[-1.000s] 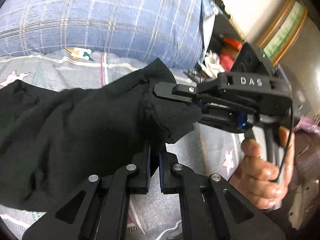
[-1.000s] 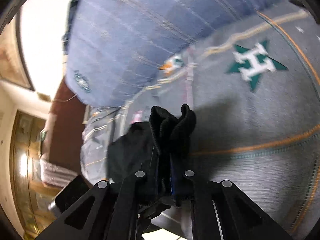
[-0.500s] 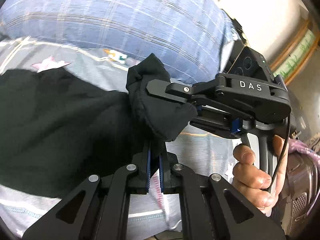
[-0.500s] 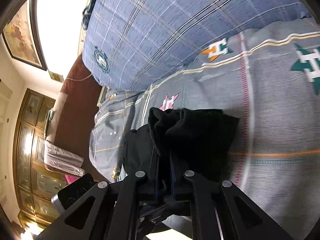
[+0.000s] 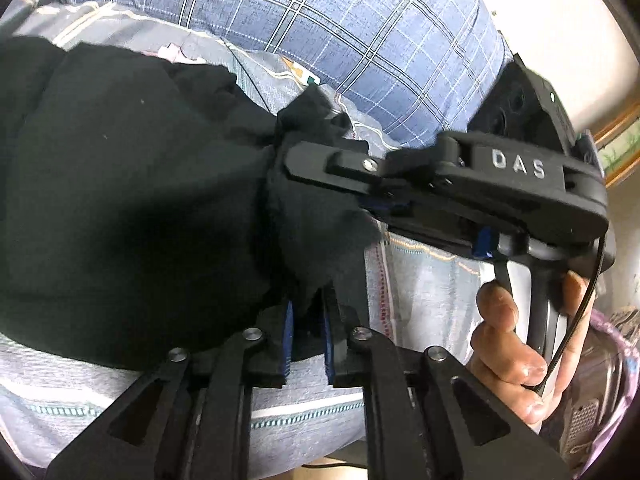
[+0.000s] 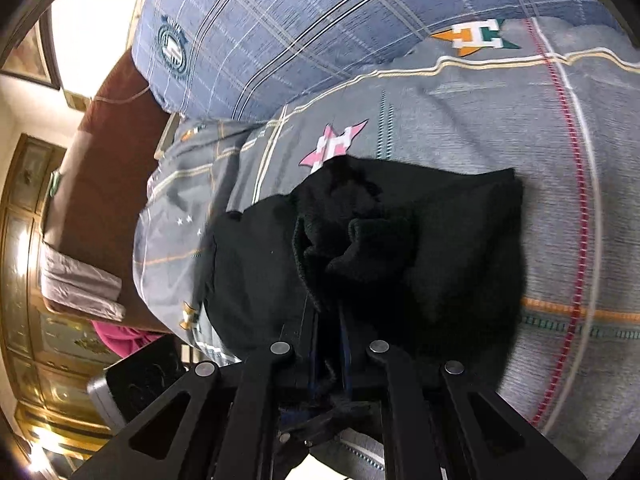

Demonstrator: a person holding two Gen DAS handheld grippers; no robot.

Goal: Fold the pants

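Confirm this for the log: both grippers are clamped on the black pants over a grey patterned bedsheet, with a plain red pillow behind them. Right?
Not quite. The pillow is blue plaid, not plain red; both wrist views show it. The rest holds: the left gripper and right gripper each have their jaws shut on the black pants over the grey patterned bedsheet.

Right gripper (image 6: pixel 330 320) fingers buried in black pants (image 6: pixel 440 248); pants (image 5: pixel 120 200) cut off at left edge.

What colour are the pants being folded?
Plain black pants, clearest in the right wrist view, against the grey bedsheet.
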